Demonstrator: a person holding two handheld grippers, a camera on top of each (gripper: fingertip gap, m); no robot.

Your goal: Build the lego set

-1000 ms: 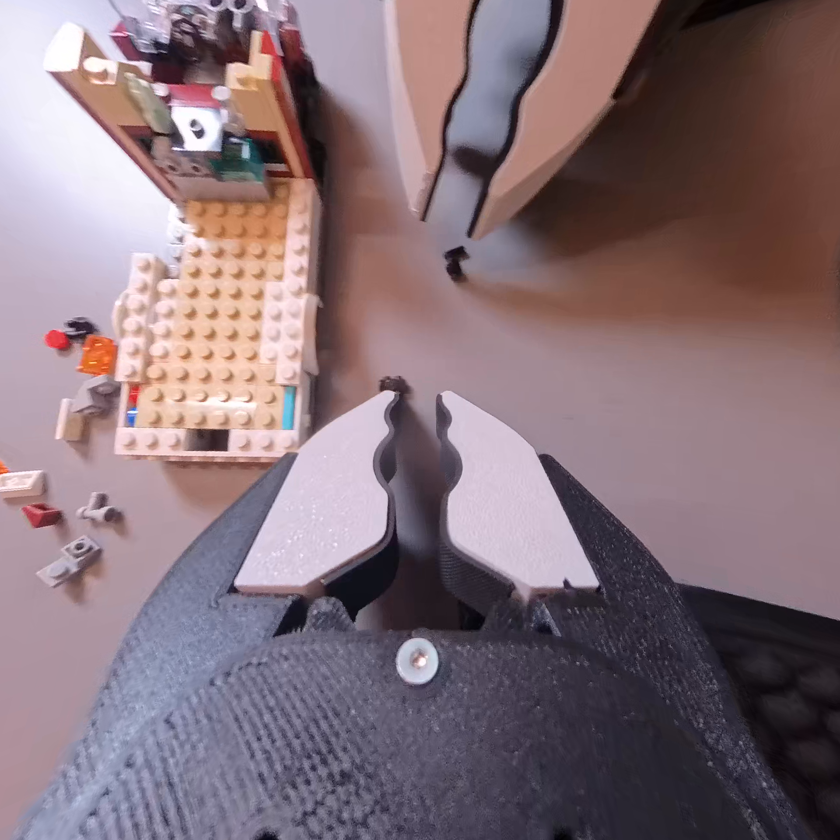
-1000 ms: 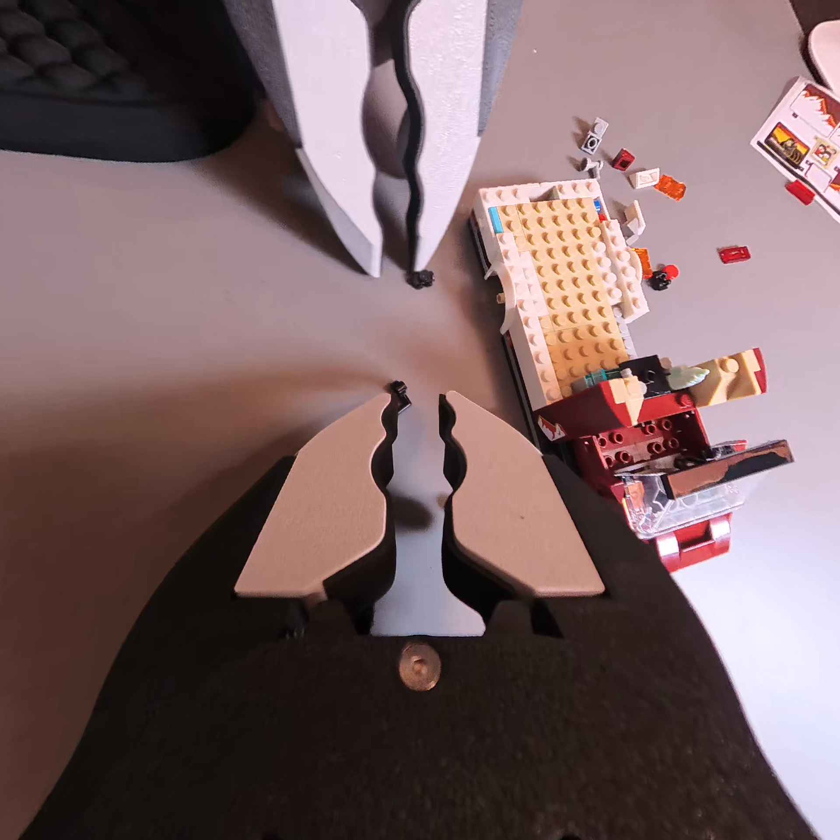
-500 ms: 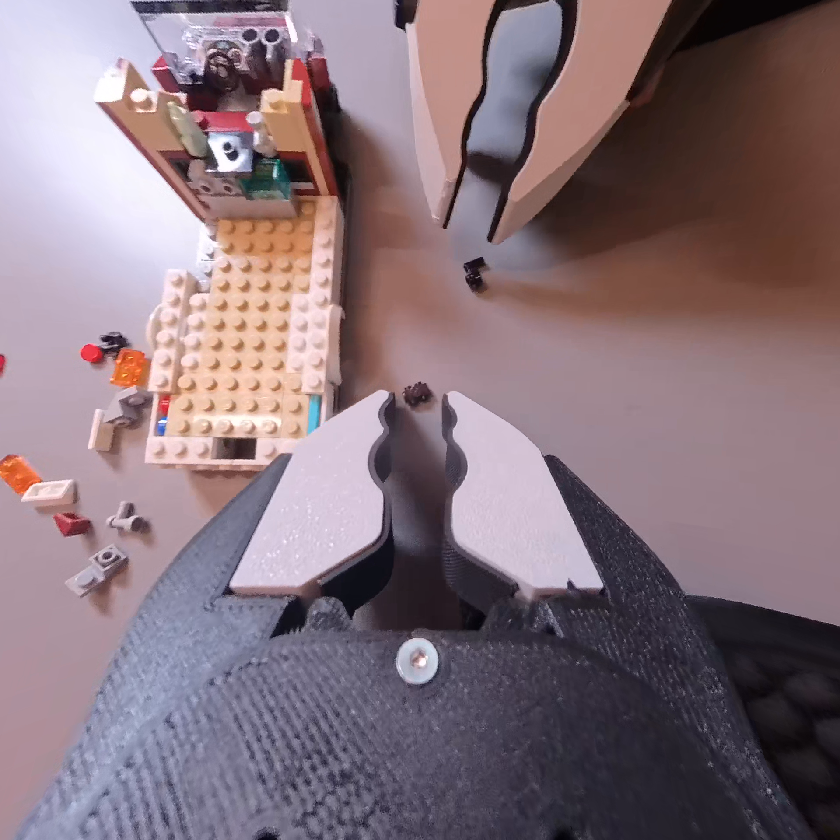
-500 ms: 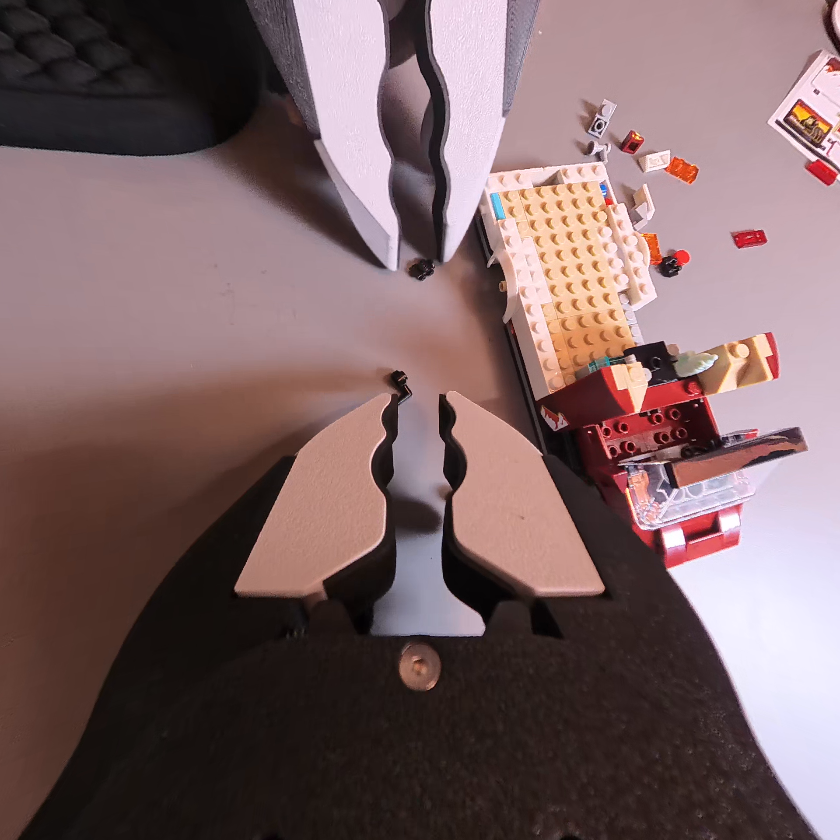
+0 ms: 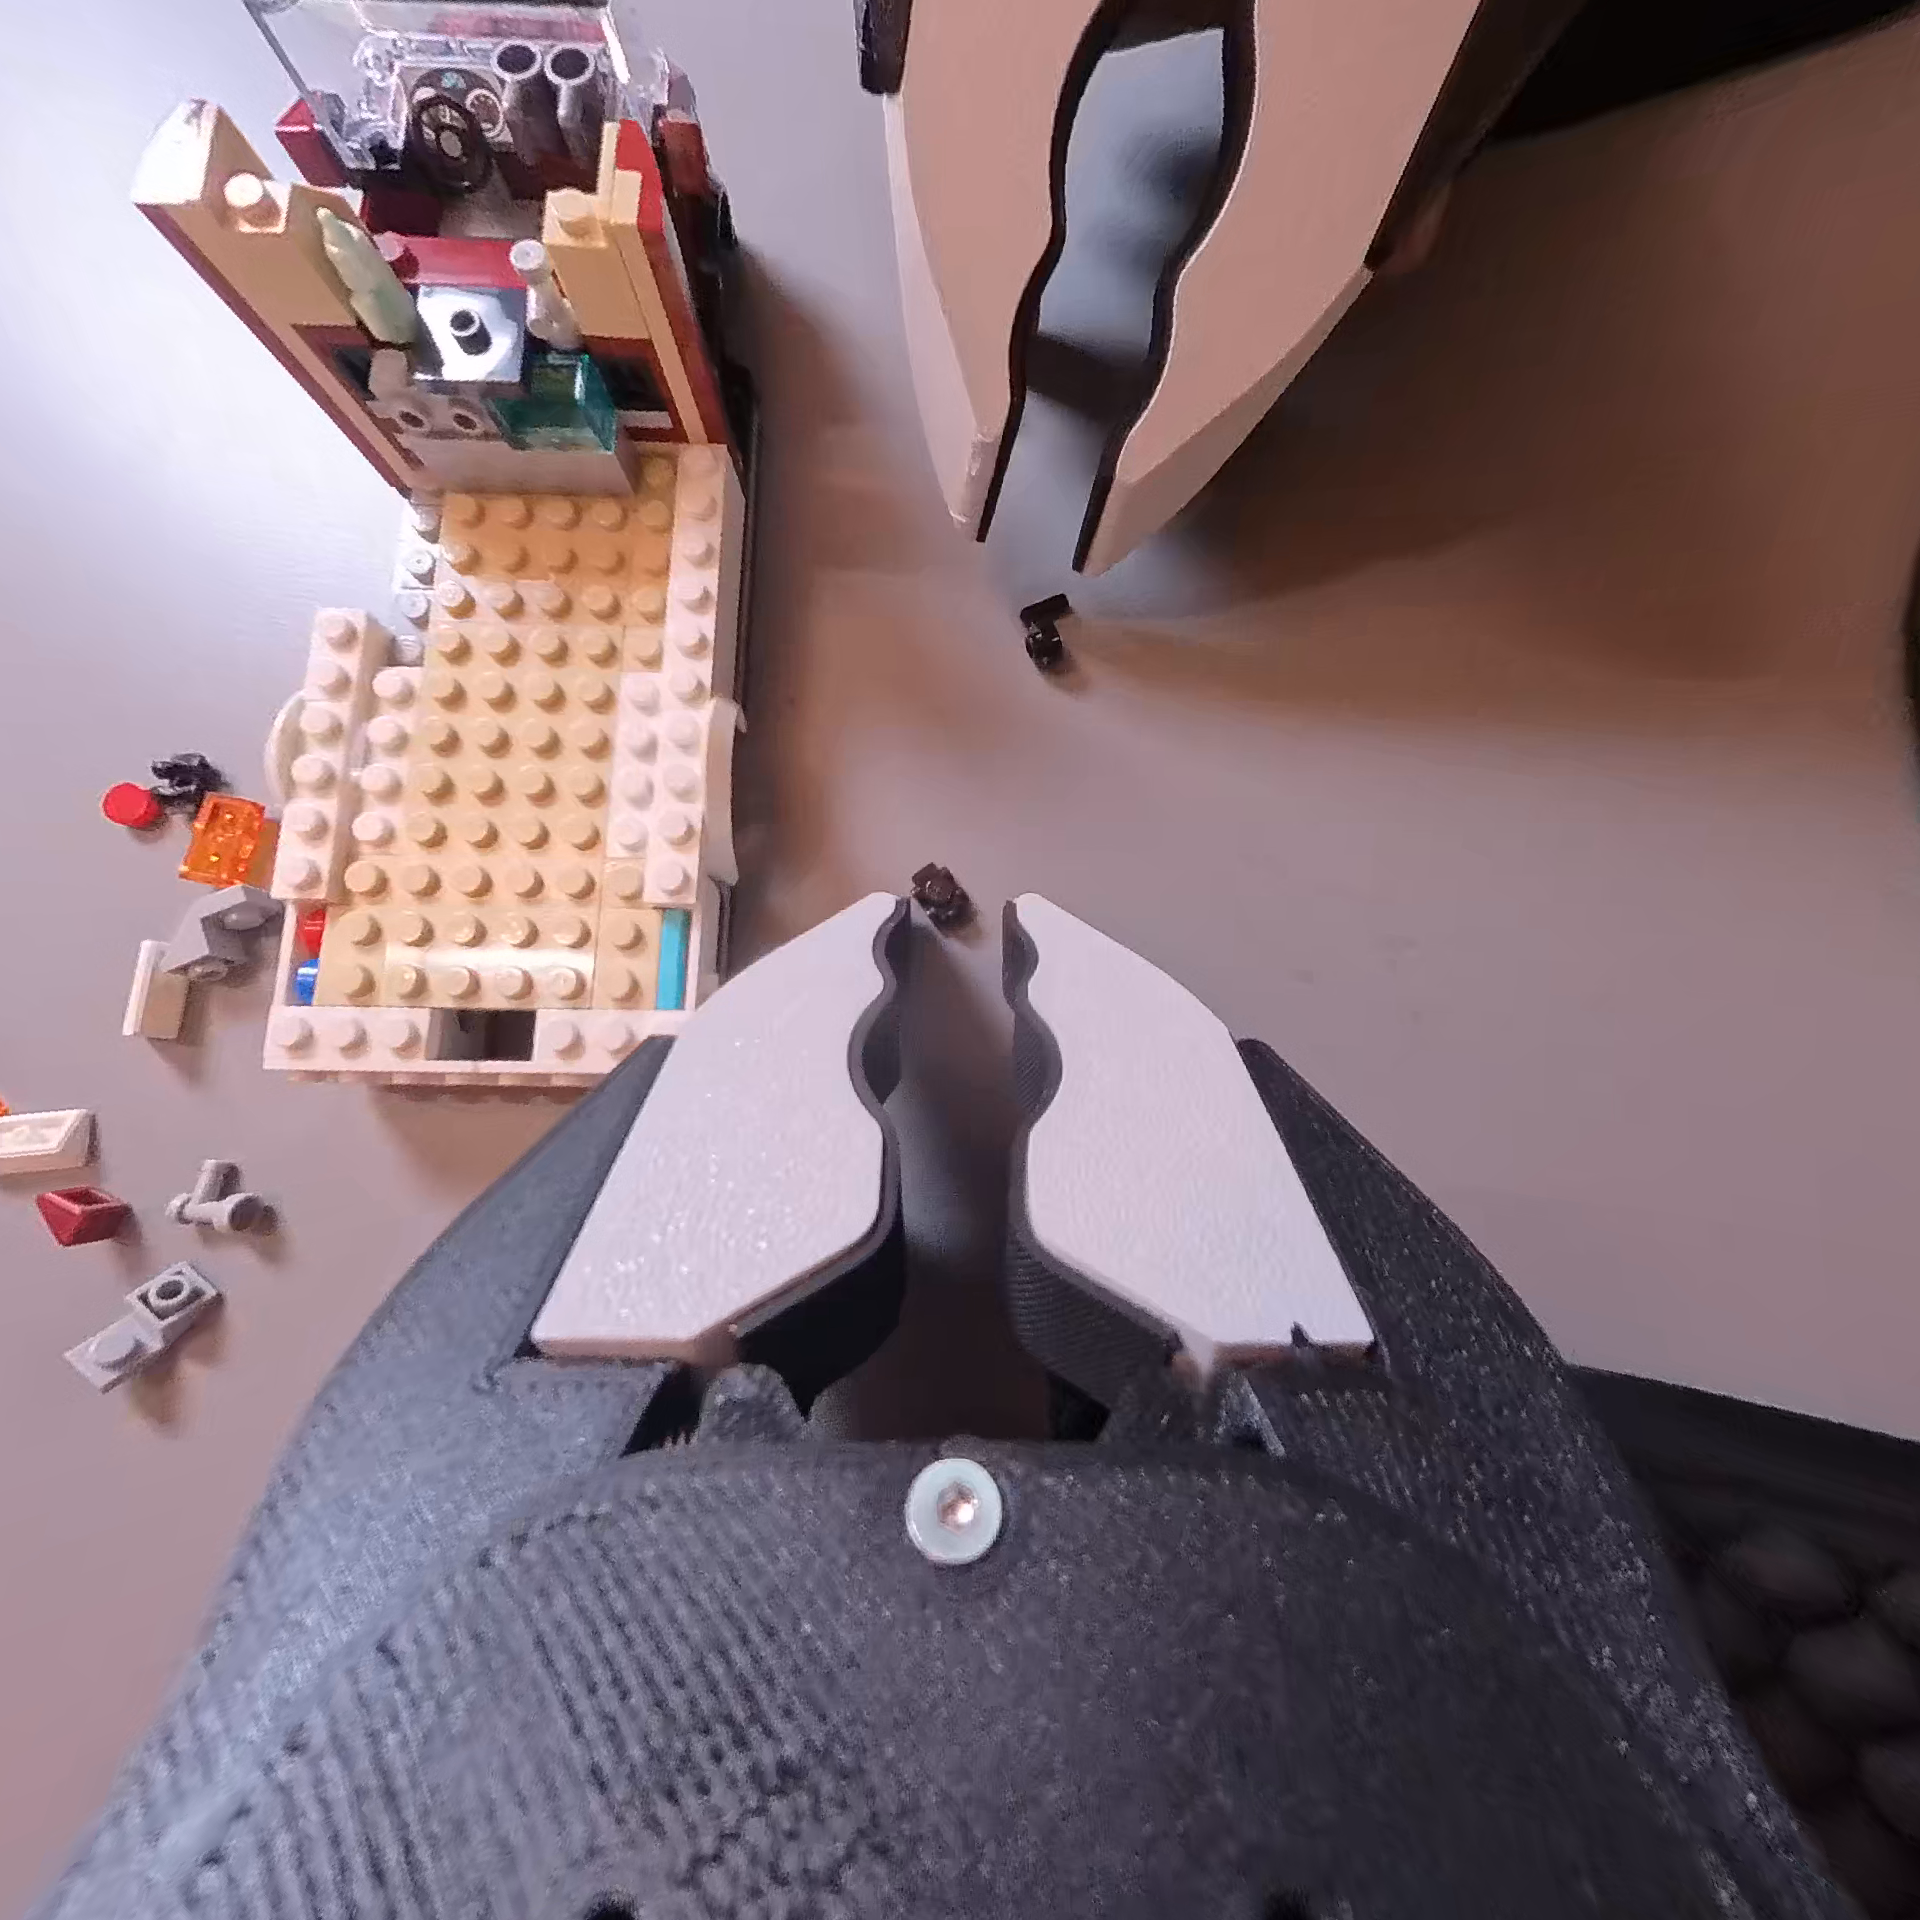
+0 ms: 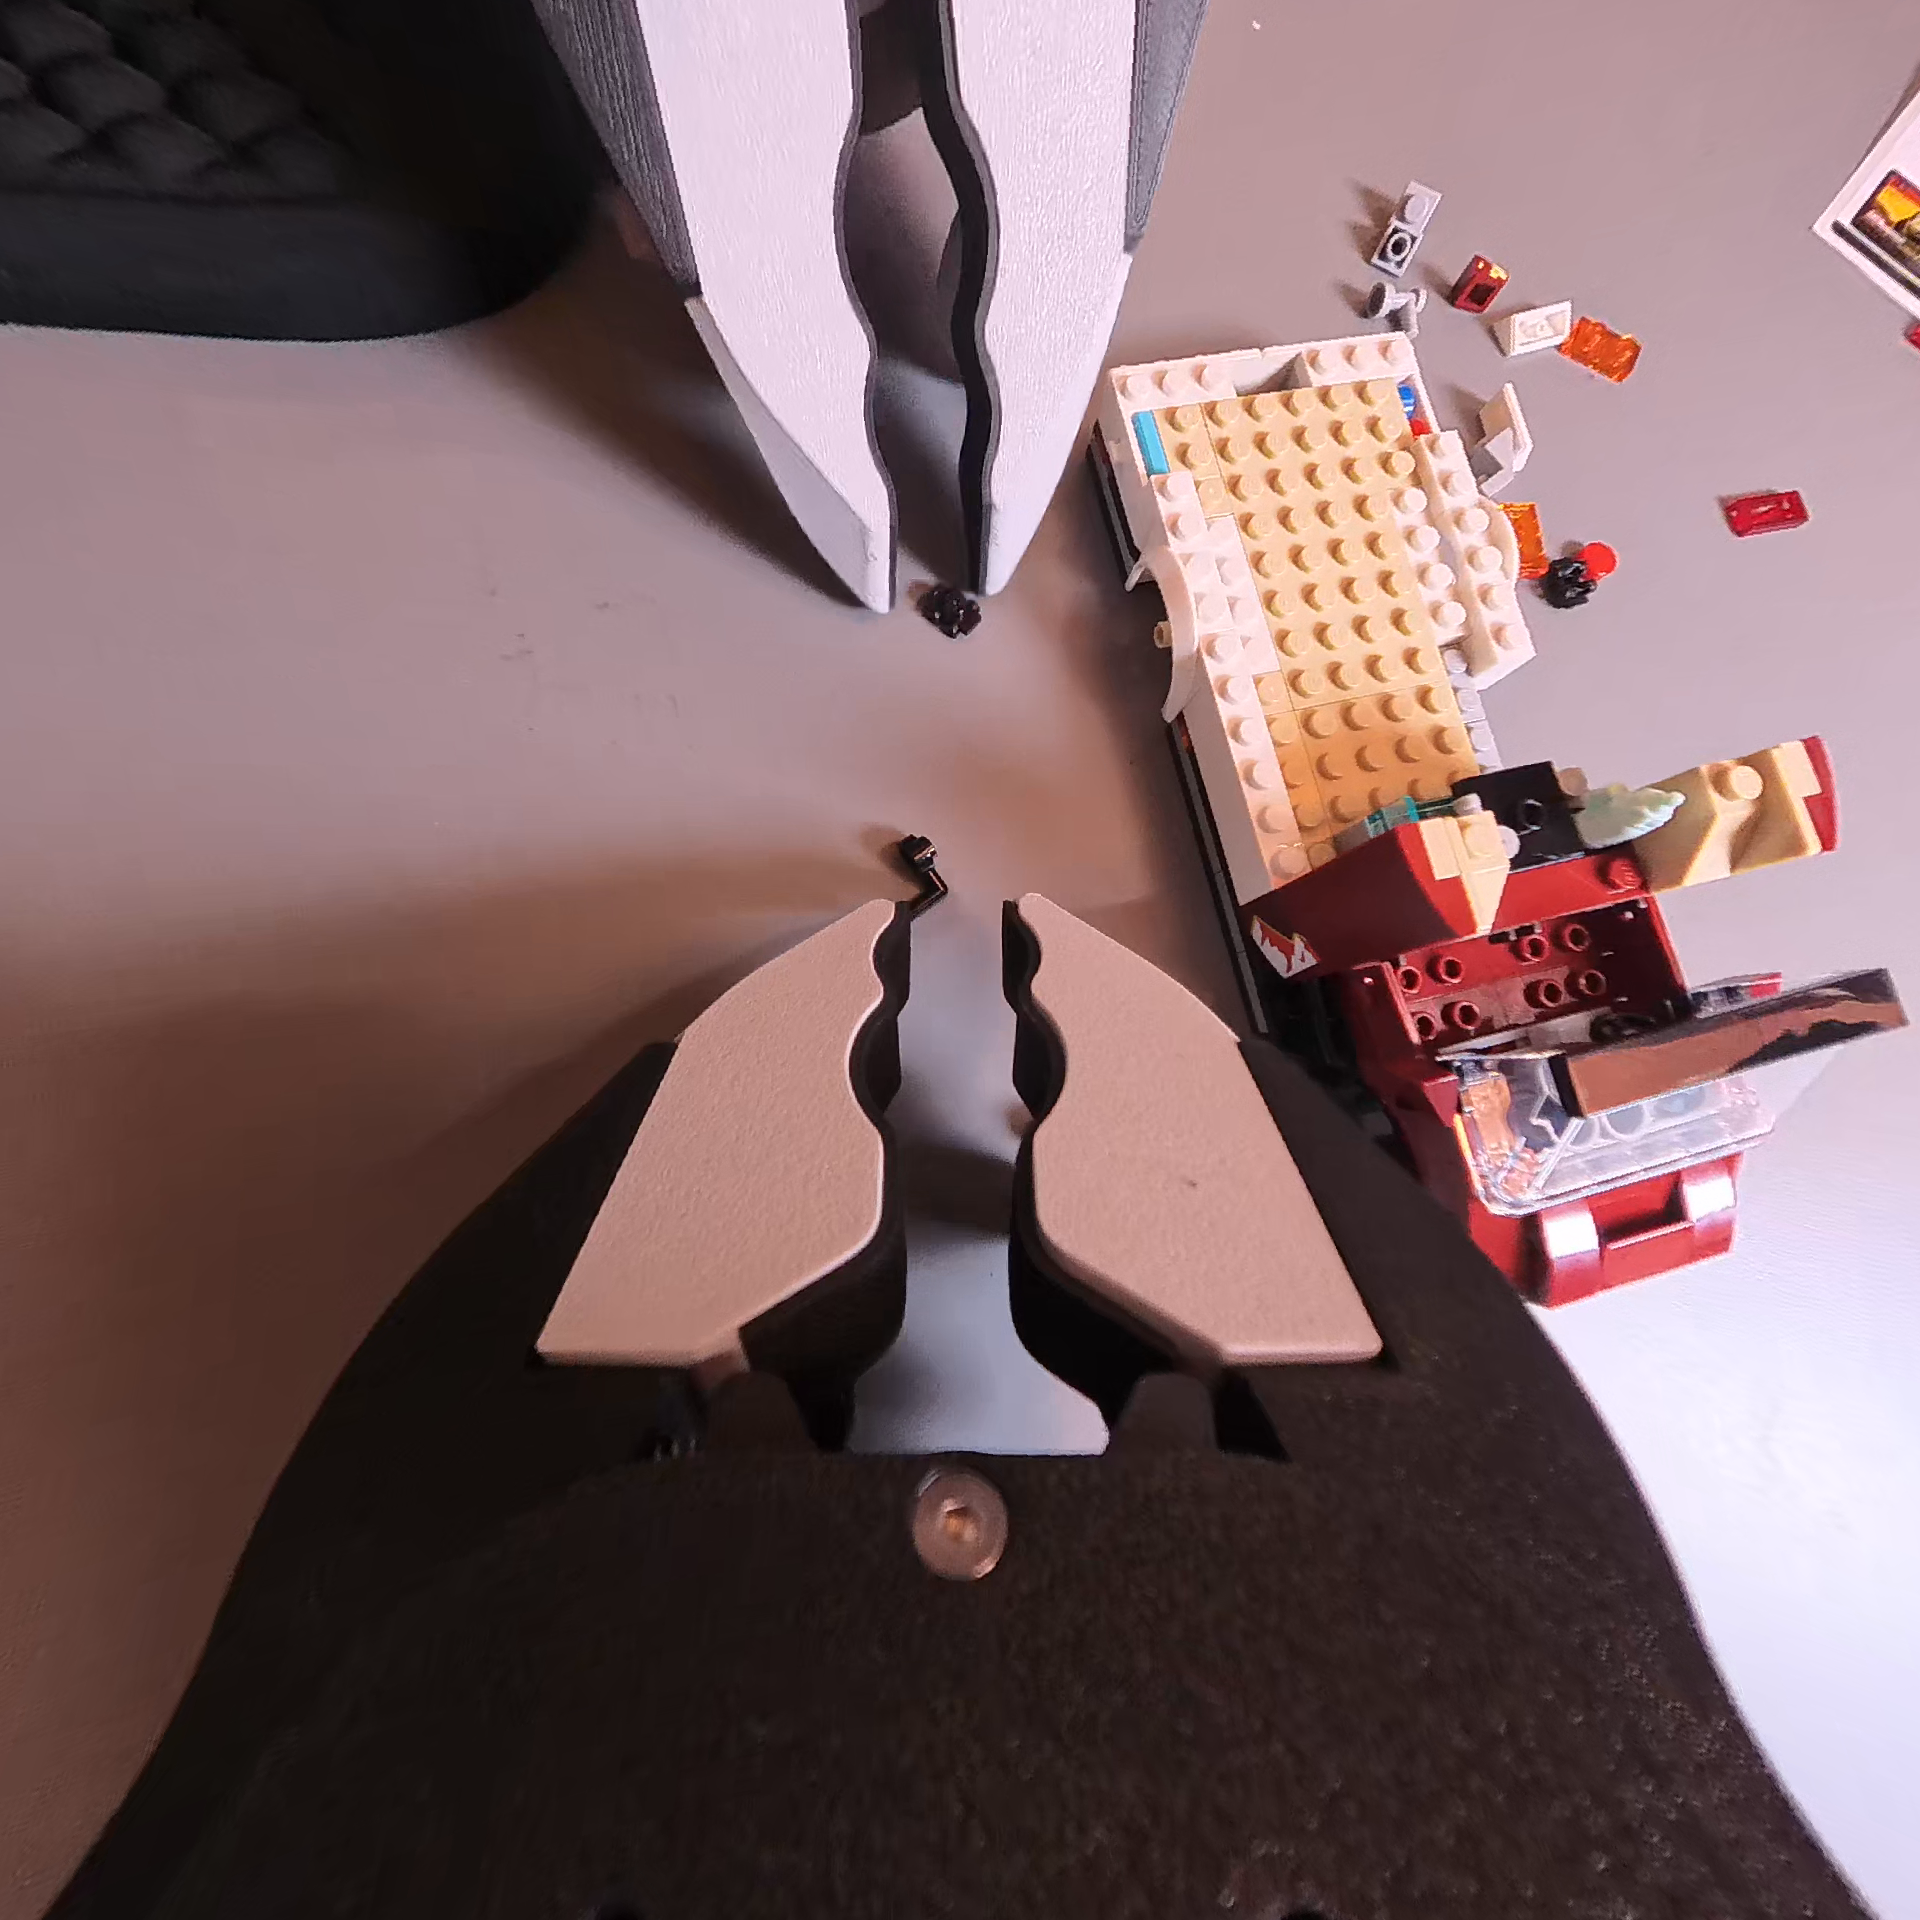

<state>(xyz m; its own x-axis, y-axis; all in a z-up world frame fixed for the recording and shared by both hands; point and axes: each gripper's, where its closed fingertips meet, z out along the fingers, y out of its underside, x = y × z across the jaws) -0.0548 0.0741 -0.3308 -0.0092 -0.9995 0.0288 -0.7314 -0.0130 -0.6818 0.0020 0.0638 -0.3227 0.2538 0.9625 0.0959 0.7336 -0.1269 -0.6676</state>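
Note:
The partly built lego set (image 5: 520,748) has a tan studded deck and a dark red cabin with a clear canopy. It lies on the grey table, left of both grippers, and also shows in the right wrist view (image 6: 1340,561). My left gripper (image 5: 956,909) is open by a narrow gap and empty. A tiny dark round piece (image 5: 938,891) lies on the table just ahead of its tips. My right gripper (image 6: 954,909) faces it, also open by a narrow gap and empty. A tiny black hooked piece (image 6: 920,868) lies at its left fingertip. Each gripper shows at the top of the other's view, the left gripper (image 6: 932,592) and the right gripper (image 5: 1039,551).
Loose small pieces lie beyond the build: an orange clear plate (image 5: 223,842), grey plates (image 5: 145,1340), a red slope (image 5: 81,1214). A printed sheet (image 6: 1881,229) lies at the far right edge. A black quilted cushion (image 6: 208,156) sits behind the left gripper. Tip to tip, the grippers are about 7 cm apart.
My left gripper has shifted sideways, so the dark round piece now lies ahead of the gap rather than at the left fingertip. The right gripper has barely moved.

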